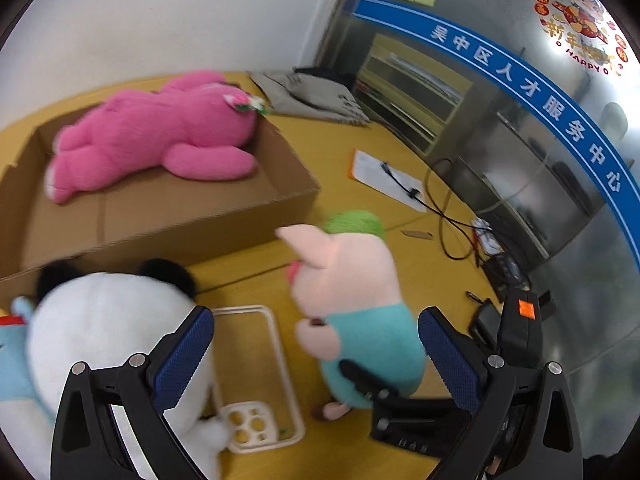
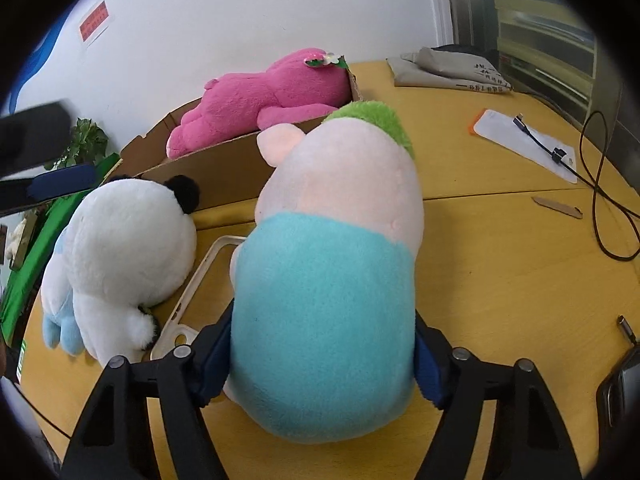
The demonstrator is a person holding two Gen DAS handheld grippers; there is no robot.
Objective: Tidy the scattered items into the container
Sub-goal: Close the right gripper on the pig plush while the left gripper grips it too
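A brown cardboard box [image 1: 168, 216] [image 2: 224, 164] lies on the yellow table and holds a pink plush bear [image 1: 160, 136] [image 2: 272, 96]. My right gripper [image 2: 320, 356] is shut on a pig plush in a teal shirt with green hair [image 2: 328, 272], upright in front of the box. The same pig [image 1: 352, 300] shows in the left wrist view with the right gripper [image 1: 384, 396] at its base. My left gripper [image 1: 316, 344] is open and empty, between the pig and a white panda plush [image 1: 108, 340] [image 2: 128, 248] that lies at the left.
A white phone case frame [image 1: 256, 376] [image 2: 192, 280] lies on the table between the two plushes. A light blue plush [image 2: 60, 320] lies by the panda. A paper sheet with a cable [image 1: 384, 180] [image 2: 528, 140] and a grey bag [image 1: 316, 96] lie at the right and back.
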